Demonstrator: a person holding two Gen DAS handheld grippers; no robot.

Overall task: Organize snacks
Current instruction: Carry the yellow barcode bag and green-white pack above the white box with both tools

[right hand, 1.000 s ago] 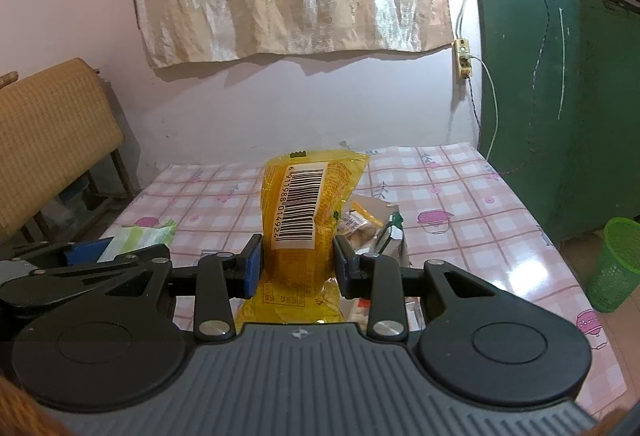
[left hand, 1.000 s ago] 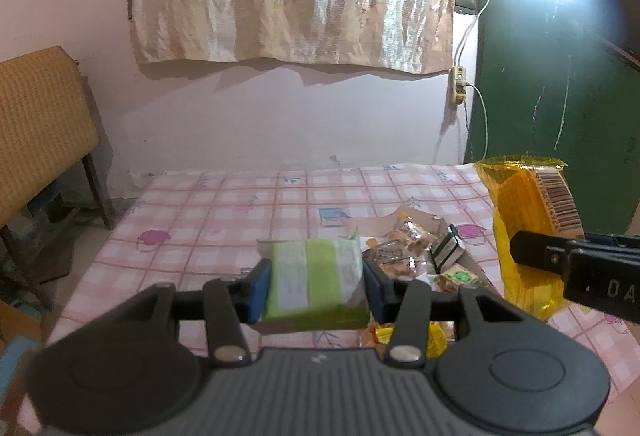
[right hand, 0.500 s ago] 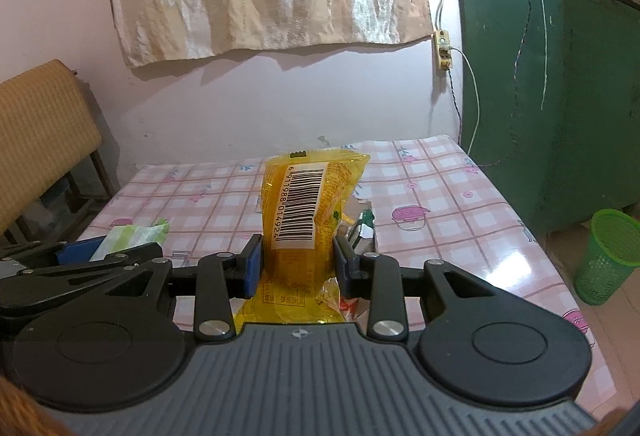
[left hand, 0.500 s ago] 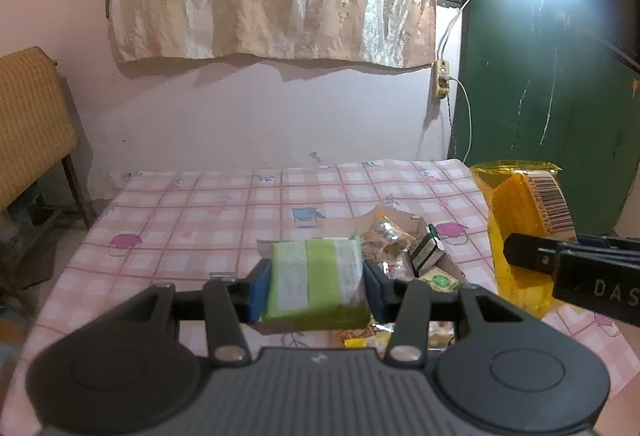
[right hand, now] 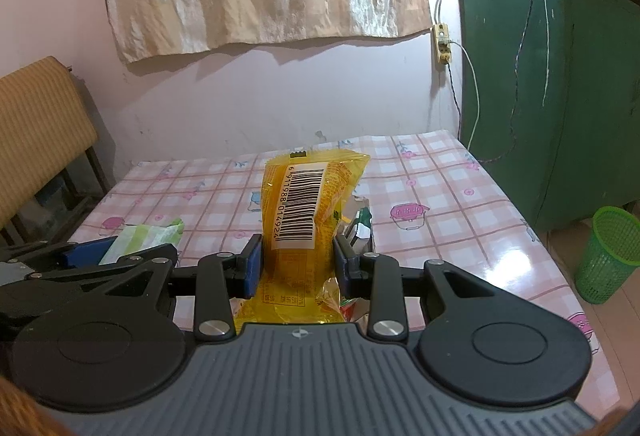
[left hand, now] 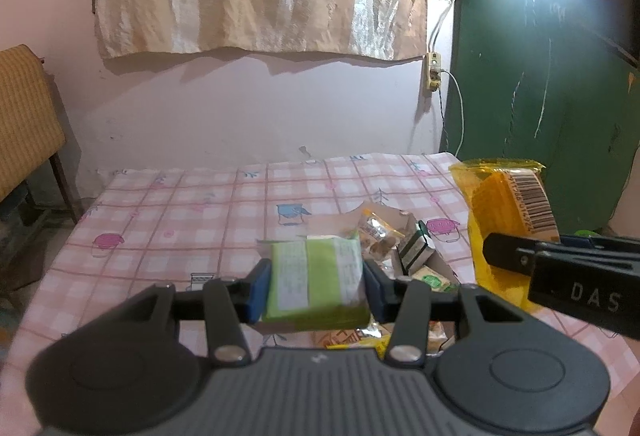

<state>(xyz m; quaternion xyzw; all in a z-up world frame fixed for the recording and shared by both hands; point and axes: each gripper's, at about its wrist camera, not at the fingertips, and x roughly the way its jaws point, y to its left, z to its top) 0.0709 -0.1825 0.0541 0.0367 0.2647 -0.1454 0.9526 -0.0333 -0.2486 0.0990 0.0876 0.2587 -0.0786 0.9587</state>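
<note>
Yellow bag [right hand: 306,220] clamped in your right gripper [right hand: 298,262], green packet [left hand: 316,278] pinched in your left gripper [left hand: 316,292]: lower both gently toward the open box [left hand: 404,236] without crushing.

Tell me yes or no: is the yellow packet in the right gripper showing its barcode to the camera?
Yes, the yellow packet clamped in the right gripper shows a white barcode label on its near face.

Both wrist cameras look forward over one checked table [left hand: 208,220].
</note>
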